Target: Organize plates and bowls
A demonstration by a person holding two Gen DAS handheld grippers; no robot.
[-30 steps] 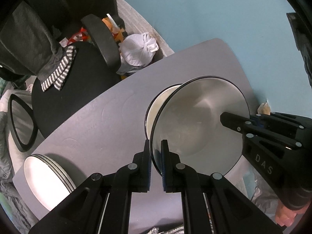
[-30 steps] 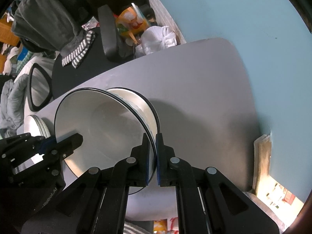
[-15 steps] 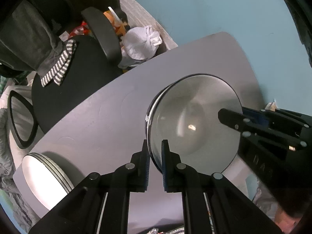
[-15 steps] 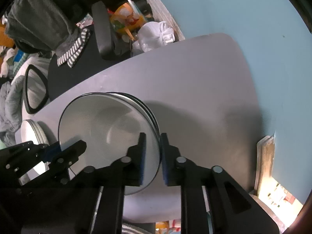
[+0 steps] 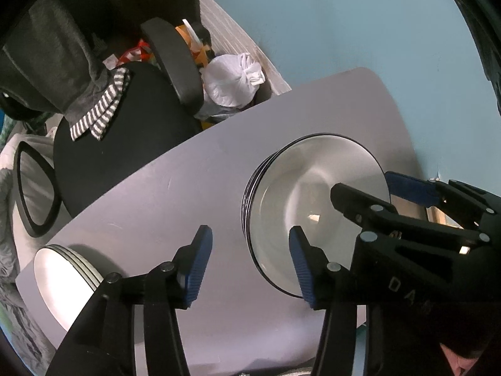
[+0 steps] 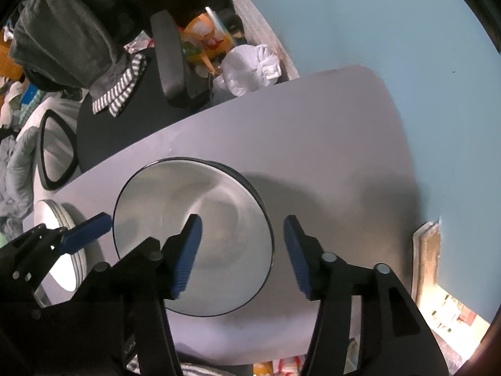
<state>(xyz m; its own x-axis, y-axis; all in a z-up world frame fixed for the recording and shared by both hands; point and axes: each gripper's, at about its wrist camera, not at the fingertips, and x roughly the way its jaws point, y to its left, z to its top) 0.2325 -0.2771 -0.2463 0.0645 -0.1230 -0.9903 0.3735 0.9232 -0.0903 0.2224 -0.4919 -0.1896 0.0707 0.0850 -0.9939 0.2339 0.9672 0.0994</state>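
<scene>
Bowl stack (image 5: 313, 200): black-rimmed, nested on grey desk (image 5: 188, 194), right of centre.
Plate stack (image 5: 59, 279): near left desk corner.
Left claw (image 5: 250, 263): just spread; straddles bowl rim, pads clear.
Right claw (image 6: 241, 250): just spread; straddles opposite rim, pads clear.

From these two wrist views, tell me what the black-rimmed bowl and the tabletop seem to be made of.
Black-rimmed bowl: probably glazed ceramic or enamelled metal. Its smooth pale inside carries soft reflections and the thin rim is dark. The look leaves it open.

Tabletop: likely laminate or painted board. It is flat grey with a matte sheen and faint scratches, and shows no wood grain.
</scene>
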